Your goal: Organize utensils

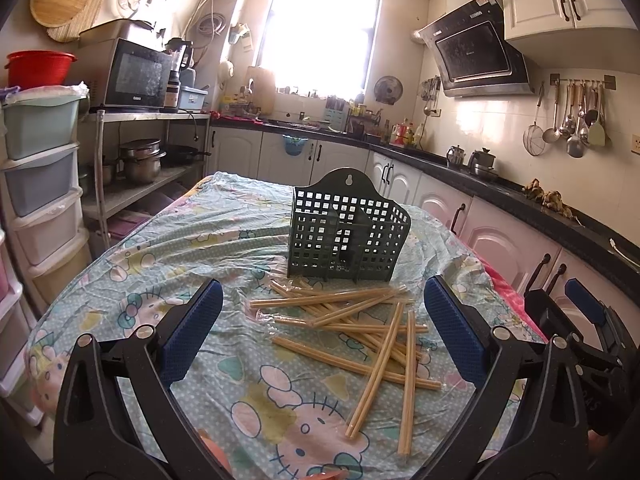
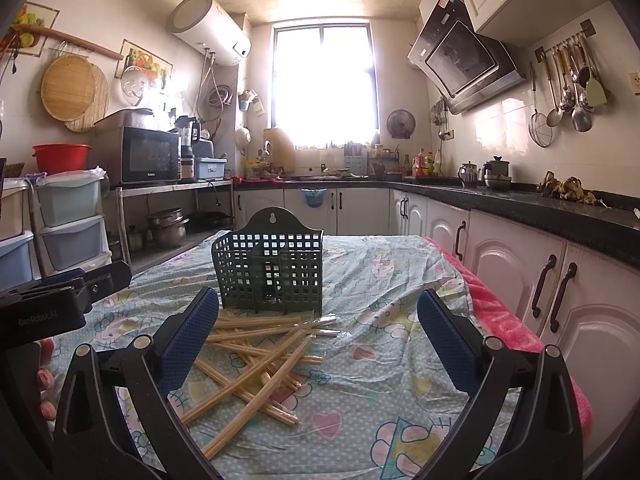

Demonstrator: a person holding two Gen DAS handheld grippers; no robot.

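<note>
Presently both claws stand wide open and hold nothing. The left claw [image 1: 322, 338] hovers above the near end of the bench [image 1: 224, 240], and the right claw [image 2: 318, 338] hovers beside it; neither touches anything.

The chopsticks [image 1: 360, 320] lie in a loose, crossed heap on the plastic-covered cloth [image 2: 400, 280], some apparently in clear wrappers. The basket [image 1: 346, 228], a dark green slotted holder with a divider, stands upright just behind the heap, its front foot touching or nearly touching the farthest sticks. It appears empty, so the task is judged to be at its start.

Relative position: in the left view the heap lies between the fingers and slightly right of centre, ahead of the tips. In the right view the chopsticks [image 2: 260, 344] lie toward the left finger, with the basket [image 2: 272, 268] directly beyond.

Recommended conduct of the step, as judgement only:
- Choose a stick lying on top of the heap, free at one end, instead of one pinned beneath others.
- Close across the shaft near its middle, fingers square to its length, so it does not swivel.
- The plastic looks slippery and wrinkled; descend gently to avoid pinching the film with the stick.
- Lift clear before turning the stick upright over a compartment.
- The basket seems light; the idle claw may steady it.
</note>
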